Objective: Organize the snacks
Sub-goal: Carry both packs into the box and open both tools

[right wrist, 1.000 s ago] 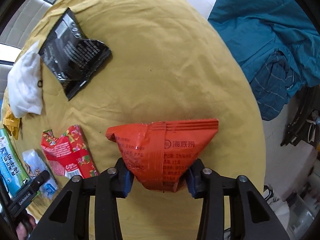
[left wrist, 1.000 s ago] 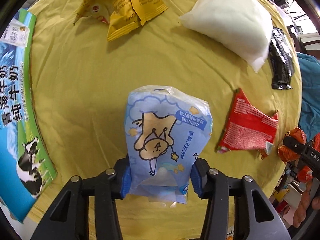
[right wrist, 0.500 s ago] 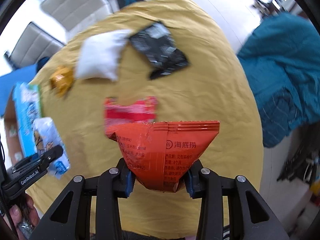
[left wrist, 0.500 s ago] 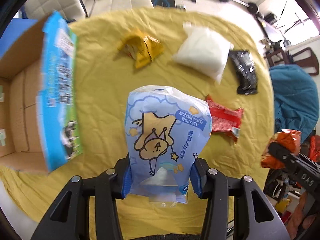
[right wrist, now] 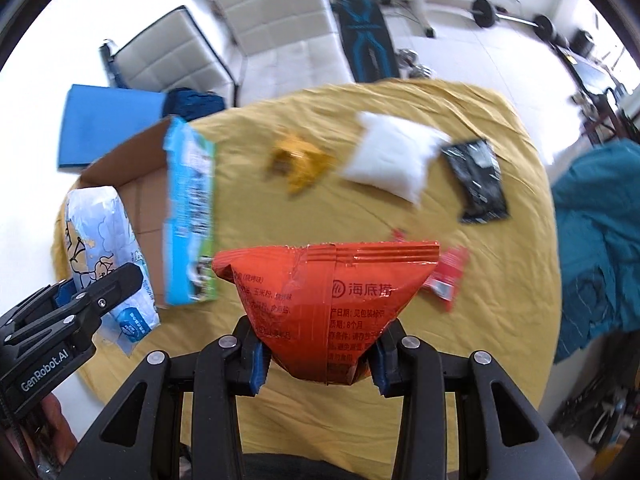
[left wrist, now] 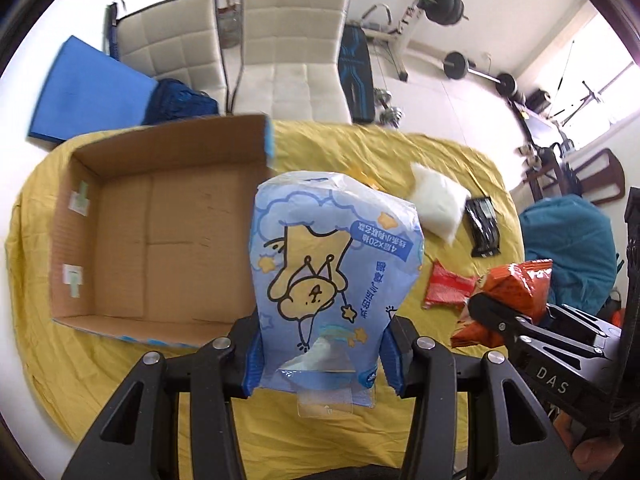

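My left gripper (left wrist: 320, 356) is shut on a light blue cartoon-bear packet (left wrist: 336, 264), held up above the yellow-covered table, just right of an open cardboard box (left wrist: 160, 232) whose inside looks bare. My right gripper (right wrist: 318, 352) is shut on an orange snack bag (right wrist: 328, 300), also lifted. That orange snack bag (left wrist: 516, 284) shows at the right of the left wrist view. The blue packet (right wrist: 106, 248) hangs by the box (right wrist: 148, 196) in the right wrist view.
On the yellow cloth (right wrist: 260, 220) lie a yellow bag (right wrist: 300, 160), a white pouch (right wrist: 394, 160), a black packet (right wrist: 478, 178) and a red packet (right wrist: 448, 276). White chairs (left wrist: 292, 48), a blue mat and gym weights stand beyond. A teal garment (right wrist: 600, 232) lies right.
Both grippers have risen and tilted back with their bags, so the table looks smaller and the room appears. The open box has come into full view.
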`<state>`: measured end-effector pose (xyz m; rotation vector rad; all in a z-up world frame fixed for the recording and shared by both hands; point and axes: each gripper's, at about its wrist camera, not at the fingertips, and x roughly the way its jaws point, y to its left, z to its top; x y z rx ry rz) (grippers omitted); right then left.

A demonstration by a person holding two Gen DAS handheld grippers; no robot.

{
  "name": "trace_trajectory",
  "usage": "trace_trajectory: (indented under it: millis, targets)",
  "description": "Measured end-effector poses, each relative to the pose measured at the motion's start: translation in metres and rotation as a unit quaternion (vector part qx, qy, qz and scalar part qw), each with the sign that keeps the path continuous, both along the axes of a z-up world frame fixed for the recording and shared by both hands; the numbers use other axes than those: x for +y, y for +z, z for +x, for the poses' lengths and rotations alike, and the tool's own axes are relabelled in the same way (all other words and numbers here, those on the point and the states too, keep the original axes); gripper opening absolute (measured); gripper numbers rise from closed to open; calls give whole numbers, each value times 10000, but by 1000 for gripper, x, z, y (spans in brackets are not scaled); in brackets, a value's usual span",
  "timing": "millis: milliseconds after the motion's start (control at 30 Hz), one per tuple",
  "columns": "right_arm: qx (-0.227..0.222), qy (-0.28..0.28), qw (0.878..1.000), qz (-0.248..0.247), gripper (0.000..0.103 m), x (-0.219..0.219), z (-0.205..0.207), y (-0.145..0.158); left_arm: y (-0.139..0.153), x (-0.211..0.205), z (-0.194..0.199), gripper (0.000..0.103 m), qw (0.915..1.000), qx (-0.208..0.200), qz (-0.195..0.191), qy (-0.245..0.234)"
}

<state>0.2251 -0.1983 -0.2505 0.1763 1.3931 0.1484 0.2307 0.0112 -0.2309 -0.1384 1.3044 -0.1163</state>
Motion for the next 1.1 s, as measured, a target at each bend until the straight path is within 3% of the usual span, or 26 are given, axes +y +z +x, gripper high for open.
trace_trajectory:
  millis: [167, 433, 600, 833, 1100]
  targets:
    - [-150, 277, 9994, 105, 42, 62, 16, 15, 12, 51, 9, 44, 9998, -113, 56, 167]
    - [-167, 634, 9977, 186, 42, 155, 52, 11, 1, 127, 30, 44, 9994, 30, 168, 309]
    - [-59, 731, 9971, 181, 42, 202, 79, -11, -24, 163, 52, 44, 9989, 264, 47, 377]
    - [331, 774, 9962, 205, 42, 241, 114, -67, -83, 201, 89, 44, 9941, 885, -434, 462]
    - [572, 881, 9943, 165, 42, 274, 148, -121, -161, 228, 126, 45, 9739, 1685, -1343, 718]
